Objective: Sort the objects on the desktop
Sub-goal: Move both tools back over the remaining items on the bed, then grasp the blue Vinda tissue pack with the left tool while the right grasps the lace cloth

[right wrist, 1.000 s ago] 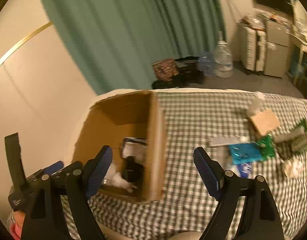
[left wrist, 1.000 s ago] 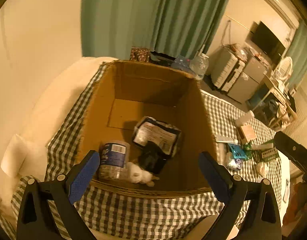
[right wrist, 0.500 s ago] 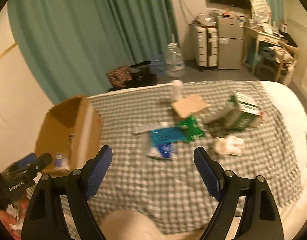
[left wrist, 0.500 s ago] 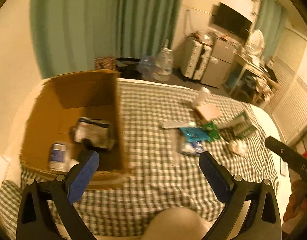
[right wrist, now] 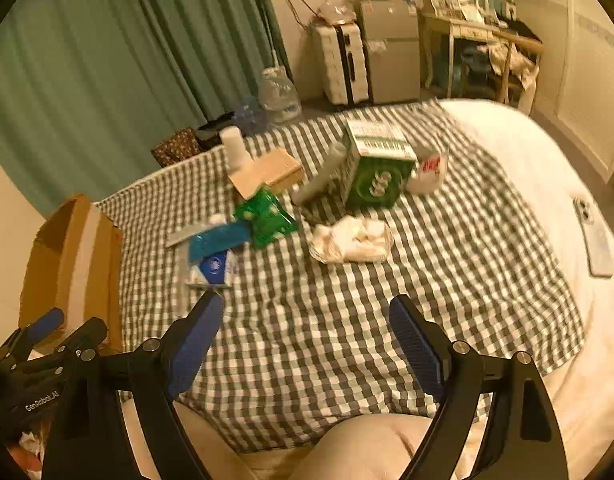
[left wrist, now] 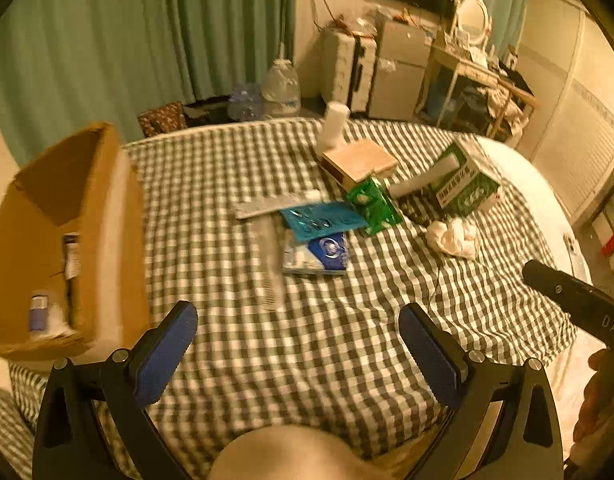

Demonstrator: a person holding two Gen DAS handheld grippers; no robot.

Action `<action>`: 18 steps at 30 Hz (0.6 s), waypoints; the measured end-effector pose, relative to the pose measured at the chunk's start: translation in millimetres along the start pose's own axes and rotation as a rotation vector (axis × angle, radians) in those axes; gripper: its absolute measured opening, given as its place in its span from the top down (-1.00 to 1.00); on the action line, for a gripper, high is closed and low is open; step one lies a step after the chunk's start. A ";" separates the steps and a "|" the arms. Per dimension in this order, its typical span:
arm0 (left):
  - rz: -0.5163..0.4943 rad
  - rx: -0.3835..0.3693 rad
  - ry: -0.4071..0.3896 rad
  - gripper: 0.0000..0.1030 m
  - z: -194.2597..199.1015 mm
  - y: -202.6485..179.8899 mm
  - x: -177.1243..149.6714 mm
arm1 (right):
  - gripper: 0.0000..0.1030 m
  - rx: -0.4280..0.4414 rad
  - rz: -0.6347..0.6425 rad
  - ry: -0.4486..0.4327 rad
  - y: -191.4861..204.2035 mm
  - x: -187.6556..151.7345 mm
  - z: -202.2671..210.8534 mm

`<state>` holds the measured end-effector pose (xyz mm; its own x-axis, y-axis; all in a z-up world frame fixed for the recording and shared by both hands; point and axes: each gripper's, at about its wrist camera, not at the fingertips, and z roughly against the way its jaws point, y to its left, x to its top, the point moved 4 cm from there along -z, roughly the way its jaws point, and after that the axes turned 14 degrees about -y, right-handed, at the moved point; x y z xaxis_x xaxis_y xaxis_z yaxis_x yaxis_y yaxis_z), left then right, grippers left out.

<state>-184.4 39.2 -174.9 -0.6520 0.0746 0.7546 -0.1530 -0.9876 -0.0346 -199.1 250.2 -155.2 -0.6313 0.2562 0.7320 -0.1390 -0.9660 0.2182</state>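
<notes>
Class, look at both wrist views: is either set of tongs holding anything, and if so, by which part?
Nothing is held. The left tongs and right tongs both stand open above the checked cloth, with nothing between their pads.

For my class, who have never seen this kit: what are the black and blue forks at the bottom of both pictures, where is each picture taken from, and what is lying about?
No robot here: a person holds one set of tongs in each hand, each carrying a camera looking along its two fingers. One picture looks past the left tongs, the other past the right tongs. Both are open and hold nothing. On the checked cloth lie a green box, a crumpled white cloth, a green packet and a blue packet. A cardboard box stands on the left.
</notes>
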 end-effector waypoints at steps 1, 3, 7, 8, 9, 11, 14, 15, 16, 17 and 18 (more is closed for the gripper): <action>-0.007 -0.005 0.007 -1.00 -8.9 -4.5 -1.5 | -0.66 -0.009 -0.010 0.016 -4.4 -2.0 -7.4; -0.015 -0.011 0.022 -1.00 -28.5 -12.7 -2.8 | -0.66 -0.006 -0.022 0.035 -10.6 -4.5 -22.2; -0.011 -0.002 0.068 -1.00 -68.6 -20.8 -3.1 | -0.66 -0.017 -0.021 0.060 -17.8 -5.5 -51.5; -0.002 0.002 0.087 -1.00 -81.6 -20.9 -3.5 | -0.66 -0.019 -0.024 0.069 -20.4 -4.8 -60.0; 0.004 0.003 0.099 -1.00 -91.4 -21.4 -4.2 | -0.66 -0.024 -0.029 0.080 -24.2 -3.5 -71.9; 0.019 -0.001 0.121 -1.00 -114.7 -21.2 -4.7 | -0.66 -0.027 -0.032 0.098 -27.2 -2.3 -90.8; 0.008 0.025 0.127 -1.00 -138.0 -19.8 -6.4 | -0.66 -0.033 -0.016 0.122 -29.1 -1.9 -117.7; 0.005 0.041 0.125 -1.00 -146.2 -19.3 -7.4 | -0.66 -0.034 -0.011 0.128 -28.9 -2.2 -125.2; 0.005 0.044 0.127 -1.00 -151.0 -18.5 -7.7 | -0.66 -0.037 -0.007 0.135 -29.2 -2.7 -132.4; -0.001 0.046 0.135 -1.00 -159.2 -19.6 -9.3 | -0.66 -0.039 -0.007 0.139 -29.3 -3.3 -139.4; -0.013 0.047 0.143 -1.00 -166.1 -21.0 -11.2 | -0.66 -0.042 -0.009 0.144 -29.6 -4.4 -147.3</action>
<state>-297.3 82.0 -291.5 -0.7497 0.1034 0.6536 -0.1298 -0.9915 0.0080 -304.6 272.4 -260.0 -0.7325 0.2599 0.6292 -0.1749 -0.9651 0.1950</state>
